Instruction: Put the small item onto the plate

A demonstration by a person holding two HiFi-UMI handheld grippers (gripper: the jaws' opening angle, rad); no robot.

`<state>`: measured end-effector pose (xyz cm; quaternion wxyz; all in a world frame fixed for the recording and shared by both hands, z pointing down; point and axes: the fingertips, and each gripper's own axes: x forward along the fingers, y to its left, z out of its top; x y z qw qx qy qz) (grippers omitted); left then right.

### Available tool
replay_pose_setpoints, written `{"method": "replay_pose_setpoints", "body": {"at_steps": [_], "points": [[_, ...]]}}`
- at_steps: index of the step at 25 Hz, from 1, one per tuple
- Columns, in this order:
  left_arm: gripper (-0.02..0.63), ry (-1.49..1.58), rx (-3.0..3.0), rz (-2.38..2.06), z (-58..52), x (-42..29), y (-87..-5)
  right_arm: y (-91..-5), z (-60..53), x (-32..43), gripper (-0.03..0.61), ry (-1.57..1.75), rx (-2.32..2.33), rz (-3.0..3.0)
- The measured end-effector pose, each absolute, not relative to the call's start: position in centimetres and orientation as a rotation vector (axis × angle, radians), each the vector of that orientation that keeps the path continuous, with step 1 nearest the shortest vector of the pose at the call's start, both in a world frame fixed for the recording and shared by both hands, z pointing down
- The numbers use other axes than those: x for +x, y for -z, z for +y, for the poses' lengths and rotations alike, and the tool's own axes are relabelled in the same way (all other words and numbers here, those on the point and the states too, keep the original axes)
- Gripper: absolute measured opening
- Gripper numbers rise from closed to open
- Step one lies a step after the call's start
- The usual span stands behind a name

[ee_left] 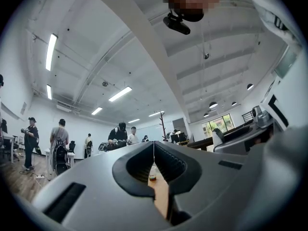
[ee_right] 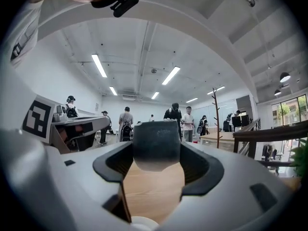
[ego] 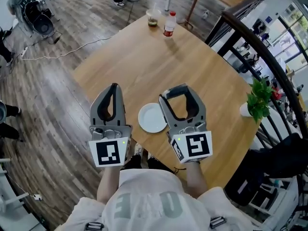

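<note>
A white plate (ego: 152, 118) lies on the wooden table (ego: 144, 61) near its front edge, between my two grippers. My right gripper (ego: 176, 93) hovers just right of the plate, shut on a small dark grey item (ego: 173, 90). In the right gripper view this item (ee_right: 156, 146) fills the gap between the jaws of the right gripper (ee_right: 156, 153), and the plate's rim (ee_right: 142, 223) shows at the bottom edge. My left gripper (ego: 114, 87) is held left of the plate, shut and empty. In the left gripper view the tips of the left gripper (ee_left: 154, 146) meet.
A cup (ego: 153, 17) and a red-labelled bottle (ego: 169, 24) stand at the table's far corner. A potted plant (ego: 257, 100) sits at the right edge beside a dark railing (ego: 269, 57). A cable (ego: 62, 51) runs over the floor at left, and people stand farther off.
</note>
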<state>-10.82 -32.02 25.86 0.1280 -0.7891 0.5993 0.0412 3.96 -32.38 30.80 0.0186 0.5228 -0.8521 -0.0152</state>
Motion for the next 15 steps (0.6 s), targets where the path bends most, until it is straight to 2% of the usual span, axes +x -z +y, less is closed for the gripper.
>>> {"method": "replay_pose_setpoints", "body": {"at_steps": [10,15], "points": [[0.009,0.021,-2.317,1.774,-31.3,-12.2,-31.2,-41.5,-33.0,2.1,0.304,-0.128,1.424,-2.413],[0.009,-0.001,-2.375,1.8,-31.4,-12.5,-33.0,-48.1,-32.8,1.3,0.304,-0.244,1.286,-2.274]]}}
